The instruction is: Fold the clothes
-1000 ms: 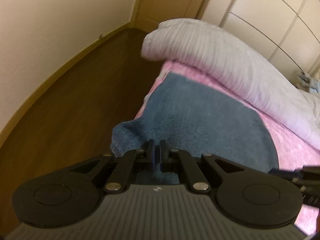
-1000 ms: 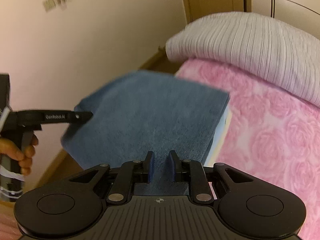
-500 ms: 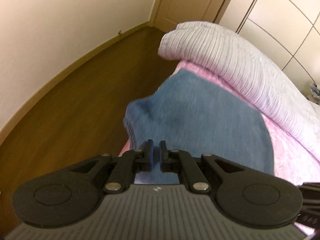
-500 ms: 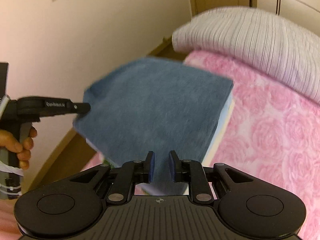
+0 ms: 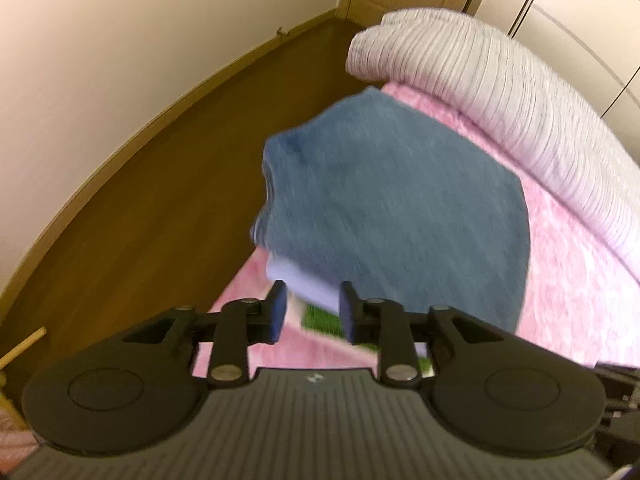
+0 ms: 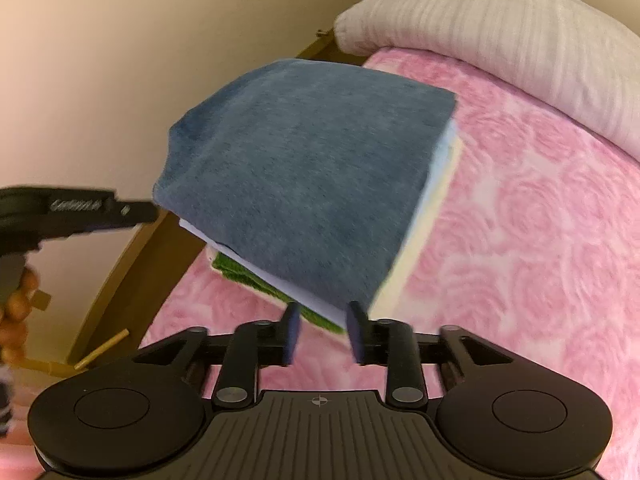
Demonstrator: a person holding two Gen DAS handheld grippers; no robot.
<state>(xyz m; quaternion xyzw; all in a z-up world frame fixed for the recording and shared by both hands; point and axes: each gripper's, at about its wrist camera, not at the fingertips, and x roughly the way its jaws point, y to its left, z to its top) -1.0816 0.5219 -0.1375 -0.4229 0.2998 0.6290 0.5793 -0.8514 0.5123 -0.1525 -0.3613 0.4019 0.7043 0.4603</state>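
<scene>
Where the pink rose-patterned bedspread meets the near edge of the bed, a folded blue towel lies on top of a small stack of folded items, with a pale lavender layer directly beneath it, a green layer below that, and a cream-coloured edge exposed along the stack's right side. The left gripper has its jaws parted with a clear gap and nothing between them; its fingertips sit just short of the stack's near left corner, apart from the cloth. The right gripper is likewise spread apart and holds nothing, positioned just beside the near edge of the stack without contact. In the right wrist view, the left gripper's side profile reaches toward the towel's left corner, and the person's left hand grips its handle. A striped grey-white duvet is bundled along the far side of the bed, well apart from the stack. Dark wooden floor borders the bed on the left. Motion blur softens the towel's edges in the left wrist view.
</scene>
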